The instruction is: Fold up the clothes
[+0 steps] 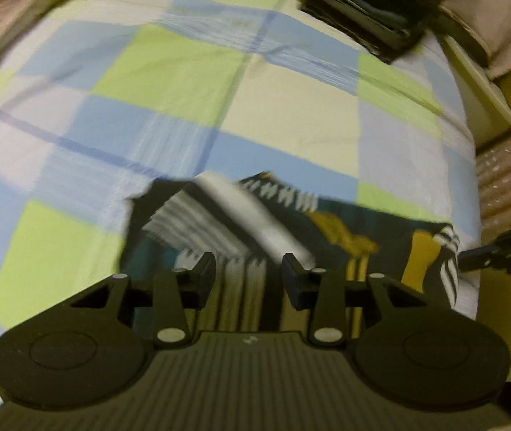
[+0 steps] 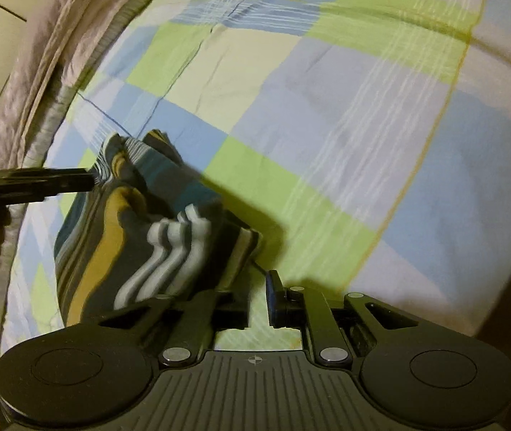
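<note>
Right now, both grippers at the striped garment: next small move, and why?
Probably close the left gripper on the fabric beneath it. Its jaws stand open over the striped garment, which lies crumpled on the checked bedsheet. The right gripper is also open beside the garment's edge; nothing is gripped yet.

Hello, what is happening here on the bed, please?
A person is folding a striped garment on a checked sheet, with a handheld gripper in each hand. The left gripper hovers over the garment with its jaws apart, and nothing is between them. The right gripper is at the garment's edge, also open. A dark pile of clothes lies at the far side of the bed. The pictures are blurred.
</note>
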A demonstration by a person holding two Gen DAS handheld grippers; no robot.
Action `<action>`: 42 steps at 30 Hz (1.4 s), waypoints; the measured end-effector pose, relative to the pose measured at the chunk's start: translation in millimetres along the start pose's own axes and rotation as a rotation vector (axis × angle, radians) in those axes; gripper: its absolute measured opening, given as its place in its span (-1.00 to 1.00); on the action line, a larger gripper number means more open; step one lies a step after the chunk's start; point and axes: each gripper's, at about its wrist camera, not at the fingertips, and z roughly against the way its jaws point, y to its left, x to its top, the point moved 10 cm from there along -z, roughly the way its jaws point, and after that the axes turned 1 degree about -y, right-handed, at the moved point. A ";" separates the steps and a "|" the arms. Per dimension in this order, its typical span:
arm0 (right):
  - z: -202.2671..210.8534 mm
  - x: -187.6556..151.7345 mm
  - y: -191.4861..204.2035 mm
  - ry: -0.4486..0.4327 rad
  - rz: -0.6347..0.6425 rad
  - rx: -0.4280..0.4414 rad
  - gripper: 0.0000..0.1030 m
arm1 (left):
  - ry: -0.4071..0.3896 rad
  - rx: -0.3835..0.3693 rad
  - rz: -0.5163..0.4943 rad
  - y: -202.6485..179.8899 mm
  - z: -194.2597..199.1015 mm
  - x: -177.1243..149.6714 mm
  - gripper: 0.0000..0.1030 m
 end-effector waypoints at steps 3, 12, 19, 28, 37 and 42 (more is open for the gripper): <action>12.4 -4.5 16.0 -0.010 0.072 0.018 -0.77 | 0.010 0.029 0.017 9.8 18.9 -27.6 -0.32; -16.4 -43.4 126.9 -0.024 0.407 0.168 -0.73 | 0.032 0.080 0.034 33.9 -8.4 -89.6 -0.27; -59.3 -87.1 78.2 0.076 0.353 0.003 -0.72 | -0.016 0.094 0.055 47.1 -7.5 -93.8 -0.21; -17.9 -71.4 135.8 -0.107 0.526 -0.013 0.09 | -0.047 0.094 0.026 36.7 18.7 -102.3 -0.32; -82.9 -60.0 115.8 -0.040 0.376 0.029 0.21 | -0.013 0.107 0.017 40.3 -0.1 -104.9 -0.18; -65.4 -67.5 91.3 0.014 0.366 -0.010 0.21 | 0.006 0.114 0.012 42.4 -10.5 -106.4 -0.17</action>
